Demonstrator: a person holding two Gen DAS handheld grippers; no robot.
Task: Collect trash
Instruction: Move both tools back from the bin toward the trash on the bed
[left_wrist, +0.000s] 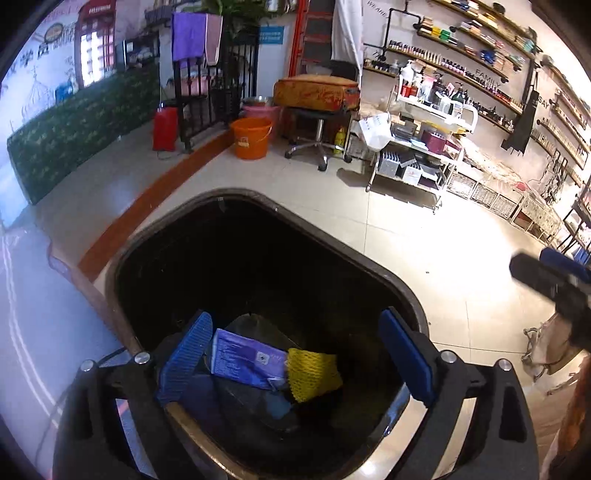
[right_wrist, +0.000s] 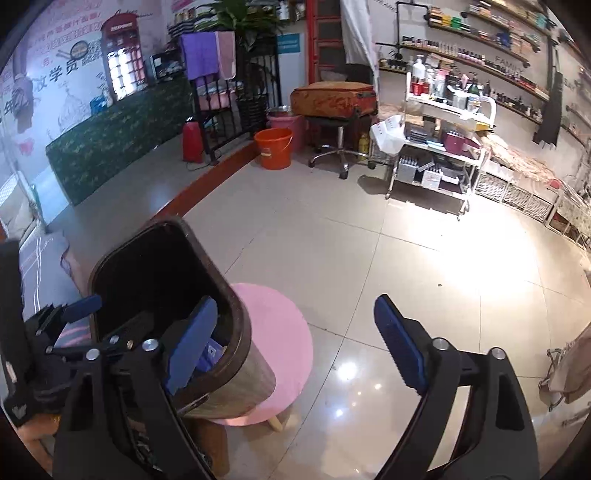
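My left tongs hang wide open over the mouth of the dark trash bin, and nothing is between their blue pads. Down inside the bin lie the trash pieces: a purple packet and, just beside it on the right and touching it, a piece of yellow foam net. They rest on some dark things which I cannot make out.

My right tongs are also wide open and empty. They point at the tiled floor to the right of the bin. In the right wrist view the bin stands on a small round pink stool, and the left pad of my right tongs is in front of the bin's rim.

Further back I see an orange bucket, a swivel stool with a worn cushion and a white cart full of bottles.
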